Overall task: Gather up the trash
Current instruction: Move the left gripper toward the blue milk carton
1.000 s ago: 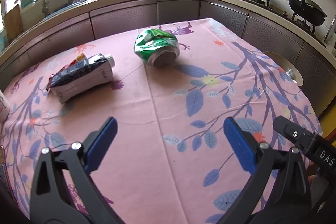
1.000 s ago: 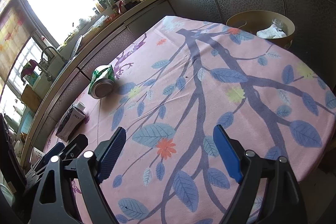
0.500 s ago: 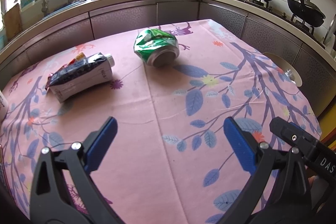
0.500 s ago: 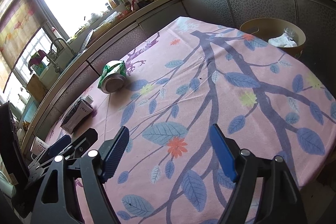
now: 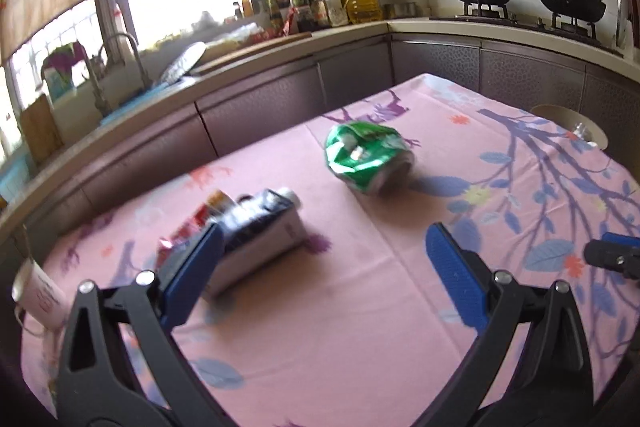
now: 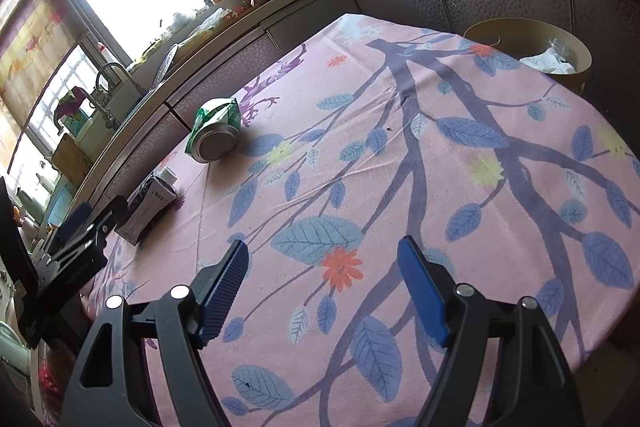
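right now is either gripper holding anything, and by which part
Nothing is held. The left gripper and the right gripper are both open and empty; the crushed green can and the carton lie on the table.

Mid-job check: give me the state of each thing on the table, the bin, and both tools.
green can: crushed, lying on its side.
dark carton: lying on its side, cap on.
bin: open, with trash inside.
left tool: open, empty, near the carton.
right tool: open, empty, above the tablecloth.
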A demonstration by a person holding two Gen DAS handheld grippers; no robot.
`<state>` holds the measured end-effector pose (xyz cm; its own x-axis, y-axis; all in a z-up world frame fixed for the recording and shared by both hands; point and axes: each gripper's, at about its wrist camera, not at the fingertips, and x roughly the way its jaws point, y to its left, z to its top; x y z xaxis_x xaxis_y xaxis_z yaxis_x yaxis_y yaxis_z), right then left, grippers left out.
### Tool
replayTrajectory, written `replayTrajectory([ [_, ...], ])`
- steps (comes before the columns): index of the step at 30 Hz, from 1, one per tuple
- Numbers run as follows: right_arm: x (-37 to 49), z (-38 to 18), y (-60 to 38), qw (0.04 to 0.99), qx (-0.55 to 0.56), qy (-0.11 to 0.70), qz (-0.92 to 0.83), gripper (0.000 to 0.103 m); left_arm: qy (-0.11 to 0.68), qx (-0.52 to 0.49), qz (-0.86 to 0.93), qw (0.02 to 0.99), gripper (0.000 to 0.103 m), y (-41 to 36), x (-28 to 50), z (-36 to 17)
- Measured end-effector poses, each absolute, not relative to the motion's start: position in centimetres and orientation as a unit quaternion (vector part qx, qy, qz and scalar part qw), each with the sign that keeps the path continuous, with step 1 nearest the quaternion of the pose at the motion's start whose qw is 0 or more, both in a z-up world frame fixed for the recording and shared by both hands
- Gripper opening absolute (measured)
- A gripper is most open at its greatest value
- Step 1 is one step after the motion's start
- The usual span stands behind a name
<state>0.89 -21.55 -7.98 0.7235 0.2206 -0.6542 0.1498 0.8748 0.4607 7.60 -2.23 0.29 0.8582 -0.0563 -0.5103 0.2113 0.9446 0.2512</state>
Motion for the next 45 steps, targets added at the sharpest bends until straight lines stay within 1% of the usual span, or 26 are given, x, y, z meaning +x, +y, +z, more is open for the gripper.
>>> replayTrajectory([
  [3, 1.2, -8.4, -21.4, 0.891, 0.251, 0.378, 0.021, 0.074, 0.249, 0.196, -0.069, 0.946, 0.097, -0.4, 10.4, 0.4],
  [6, 1.4, -8.5, -21.4, 0.889, 0.254, 0.381, 0.020, 0.074, 0.284, 0.212, -0.084, 0.931, 0.097, 0.9, 13.6, -0.8],
  [10, 1.5, -8.5, -21.8, 0.888, 0.257, 0.382, 0.015, 0.074, 0.365, 0.165, -0.114, 0.909, 0.097, 2.9, 16.7, -2.5],
  [12, 1.6, -8.6, -22.0, 0.887, 0.259, 0.381, 0.014, 0.074, 0.378, 0.138, -0.134, 0.906, 0.096, 3.4, 16.6, -2.7],
  [13, 1.7, -8.6, -22.0, 0.888, 0.258, 0.381, 0.014, 0.074, 0.378, 0.131, -0.144, 0.905, 0.094, 3.3, 16.0, -2.8],
  [16, 1.9, -8.7, -21.7, 0.890, 0.251, 0.380, 0.018, 0.074, 0.370, 0.135, -0.167, 0.904, 0.094, 2.0, 13.5, -2.9],
  [20, 2.1, -8.7, -21.5, 0.891, 0.250, 0.379, 0.025, 0.074, 0.391, 0.103, -0.207, 0.891, 0.094, 0.0, 11.1, -3.6],
  [24, 2.1, -8.7, -21.5, 0.891, 0.250, 0.379, 0.032, 0.074, 0.345, 0.123, -0.185, 0.912, 0.094, -1.5, 8.8, -3.1],
  [27, 2.1, -8.7, -21.5, 0.891, 0.247, 0.380, 0.035, 0.074, 0.321, 0.161, -0.148, 0.922, 0.096, -1.2, 9.7, -2.1],
  [30, 1.9, -8.7, -21.6, 0.890, 0.250, 0.379, 0.035, 0.074, 0.320, 0.185, -0.119, 0.922, 0.097, 0.7, 12.4, -1.8],
  [32, 1.9, -8.7, -21.6, 0.890, 0.253, 0.379, 0.034, 0.074, 0.339, 0.194, -0.110, 0.914, 0.097, 1.9, 14.5, -2.4],
  [35, 1.8, -8.7, -21.5, 0.890, 0.251, 0.379, 0.032, 0.074, 0.377, 0.173, -0.114, 0.903, 0.097, 3.5, 16.7, -3.4],
  [37, 1.8, -8.6, -21.5, 0.890, 0.251, 0.378, 0.031, 0.074, 0.384, 0.161, -0.124, 0.901, 0.097, 3.9, 16.9, -3.6],
  [41, 1.9, -8.6, -21.3, 0.891, 0.249, 0.379, 0.029, 0.074, 0.381, 0.118, -0.168, 0.901, 0.097, 3.4, 14.9, -3.1],
  [45, 1.9, -8.6, -21.1, 0.892, 0.246, 0.377, 0.028, 0.074, 0.386, 0.059, -0.253, 0.885, 0.097, 1.8, 11.5, -2.2],
])
